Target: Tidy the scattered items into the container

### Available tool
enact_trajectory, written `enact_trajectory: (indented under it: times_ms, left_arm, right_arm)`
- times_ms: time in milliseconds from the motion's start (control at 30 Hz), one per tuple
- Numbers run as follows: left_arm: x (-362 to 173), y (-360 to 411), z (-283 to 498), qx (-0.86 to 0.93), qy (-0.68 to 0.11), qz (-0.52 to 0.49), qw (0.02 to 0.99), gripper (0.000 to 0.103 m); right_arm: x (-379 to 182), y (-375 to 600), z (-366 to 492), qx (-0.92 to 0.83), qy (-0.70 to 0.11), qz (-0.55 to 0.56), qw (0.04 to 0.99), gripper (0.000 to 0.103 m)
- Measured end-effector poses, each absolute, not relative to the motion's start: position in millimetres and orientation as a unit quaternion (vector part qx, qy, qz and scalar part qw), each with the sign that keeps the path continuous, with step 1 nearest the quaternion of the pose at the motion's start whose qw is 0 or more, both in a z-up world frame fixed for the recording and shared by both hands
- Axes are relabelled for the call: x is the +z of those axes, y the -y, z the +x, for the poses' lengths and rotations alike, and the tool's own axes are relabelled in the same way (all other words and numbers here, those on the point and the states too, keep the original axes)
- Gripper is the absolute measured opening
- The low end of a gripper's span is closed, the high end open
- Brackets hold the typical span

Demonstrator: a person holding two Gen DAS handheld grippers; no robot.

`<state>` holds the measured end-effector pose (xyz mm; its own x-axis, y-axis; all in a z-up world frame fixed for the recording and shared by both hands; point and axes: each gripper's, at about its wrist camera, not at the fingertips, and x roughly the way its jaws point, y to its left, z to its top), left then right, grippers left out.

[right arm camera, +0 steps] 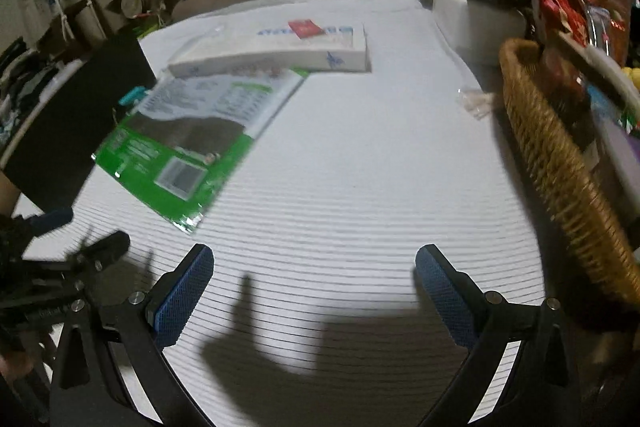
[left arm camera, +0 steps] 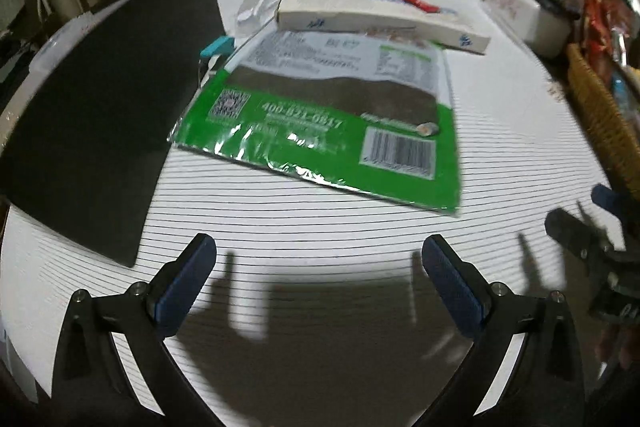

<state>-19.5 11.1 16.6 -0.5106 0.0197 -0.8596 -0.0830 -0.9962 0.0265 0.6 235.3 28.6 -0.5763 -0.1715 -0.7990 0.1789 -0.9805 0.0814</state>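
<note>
A green and white foil snack bag [left arm camera: 320, 107] lies flat on the striped white tablecloth, just ahead of my left gripper [left arm camera: 316, 267], which is open and empty. Behind the bag lies a long white box [left arm camera: 380, 17] with a small red packet [left arm camera: 414, 2] on top. In the right wrist view the bag [right arm camera: 188, 139] is ahead to the left and the box [right arm camera: 276, 51] further back. My right gripper [right arm camera: 314, 267] is open and empty over bare cloth. The wicker basket [right arm camera: 560, 163] stands to its right, with several packets inside.
A black mat [left arm camera: 100, 115] covers the table's left side. A small teal item [left arm camera: 218, 47] sits by the bag's far left corner. A crumpled clear wrapper [right arm camera: 476, 101] lies near the basket. A white container [right arm camera: 472, 15] stands at the back right. A sofa is beyond the table.
</note>
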Motion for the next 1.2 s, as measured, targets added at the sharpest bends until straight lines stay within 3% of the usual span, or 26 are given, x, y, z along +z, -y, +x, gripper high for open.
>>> enact_trajectory:
  times_ms: [1200]
  left_arm:
    - [-4, -13, -21, 0.884, -0.020, -0.465, 0.048, 0.103]
  right_arm:
    - [7, -217, -11, -0.892, -0.032, 0.449, 0.051, 0.103]
